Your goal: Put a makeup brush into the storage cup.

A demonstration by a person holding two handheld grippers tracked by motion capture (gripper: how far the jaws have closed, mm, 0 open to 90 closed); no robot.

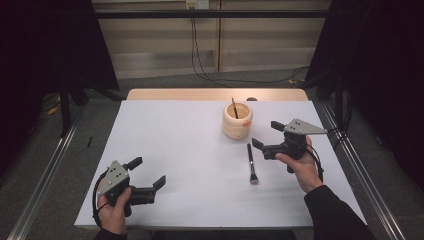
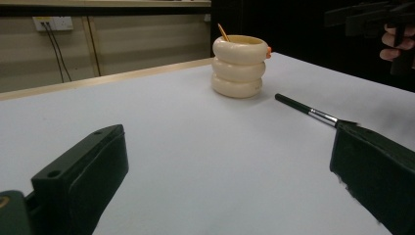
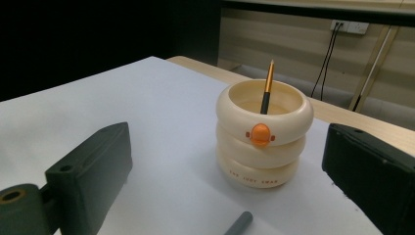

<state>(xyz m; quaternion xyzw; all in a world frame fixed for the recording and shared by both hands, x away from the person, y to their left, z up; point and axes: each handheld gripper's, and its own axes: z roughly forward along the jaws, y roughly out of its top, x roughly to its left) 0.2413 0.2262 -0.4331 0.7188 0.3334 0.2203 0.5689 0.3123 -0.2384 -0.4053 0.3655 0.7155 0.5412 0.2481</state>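
Lining up for the pick, as I read it: your right gripper [image 1: 264, 135] hangs above the desk [image 1: 175, 150] with its jaws wide apart and nothing between them, just right of the brush [image 1: 251, 164] and near the holder [image 1: 237, 120]. That brush lies flat on the white sheet, front of the holder and apart from it, dark handle pointing toward the holder, bristle end toward you. In the left gripper view the brush [image 2: 306, 109] shows a slim dark green handle, a shiny metal ferrule, then the bristle end hidden behind the jaw. One pencil-like stick [image 3: 267, 87] already stands in the holder [image 3: 264, 142], leaning on the far rim, so I'd judge the job as loading tools into it, with the brush next. Next move calls for dropping the right gripper over the handle, jaws straddling it crosswise, closing, then tipping it upright over the opening. Thin round handle on a smooth sheet: expect it to roll, so pinch square and low. Holder looks like cream glossy plastic or ceramic, three stacked rounded rings, an orange knob on the top ring, small lettering on the bottom one. Your left gripper [image 1: 151, 177] sits open and idle, near the front left of the desk.
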